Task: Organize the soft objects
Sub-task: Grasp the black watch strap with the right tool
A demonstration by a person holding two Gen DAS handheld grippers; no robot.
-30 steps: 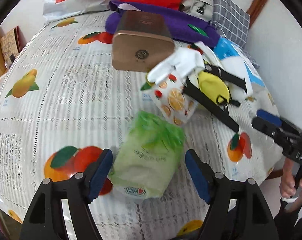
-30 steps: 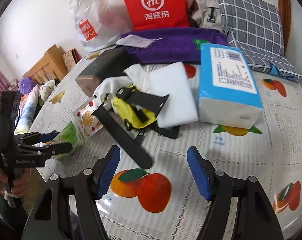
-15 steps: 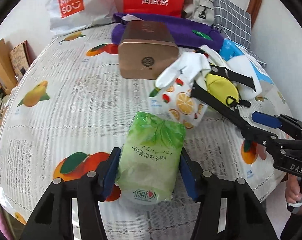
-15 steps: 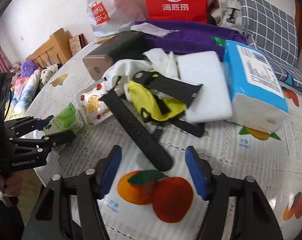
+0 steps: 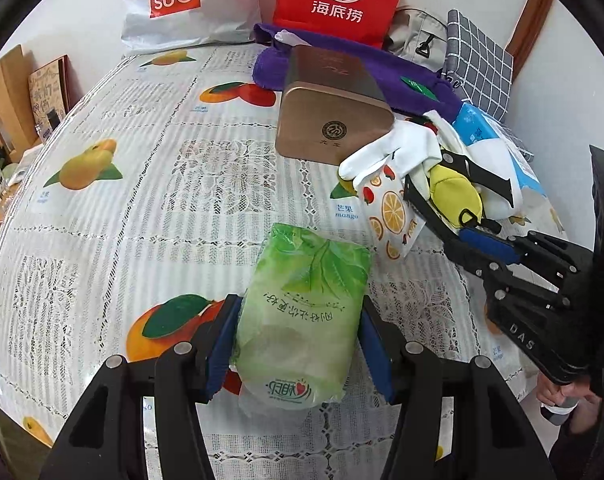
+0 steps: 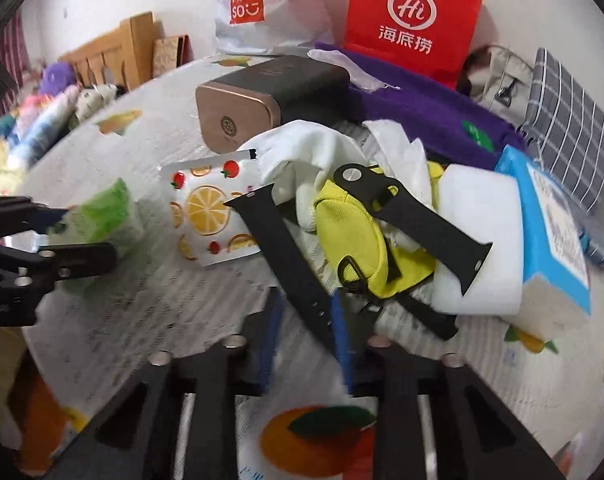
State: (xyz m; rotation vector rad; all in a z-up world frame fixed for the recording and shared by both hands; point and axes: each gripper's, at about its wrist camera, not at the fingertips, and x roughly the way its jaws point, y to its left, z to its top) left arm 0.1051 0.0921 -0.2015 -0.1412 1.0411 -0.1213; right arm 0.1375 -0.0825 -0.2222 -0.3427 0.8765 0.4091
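While the left gripper (image 5: 298,344) clamps the green tissue pack (image 5: 302,312), the right gripper (image 6: 305,336) pinches a black strap (image 6: 286,256) beside the yellow pouch (image 6: 361,236).

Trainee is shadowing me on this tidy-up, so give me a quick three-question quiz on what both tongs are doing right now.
1. True or false: the left tongs are shut on the green tissue pack.
2. What lies between the right tongs? A) yellow pouch B) black strap C) white foam block
3. Fill in: the copper tin lies in front of the ____ towel.

Key: 1 true. 2 B, the black strap. 3 purple, the purple towel.
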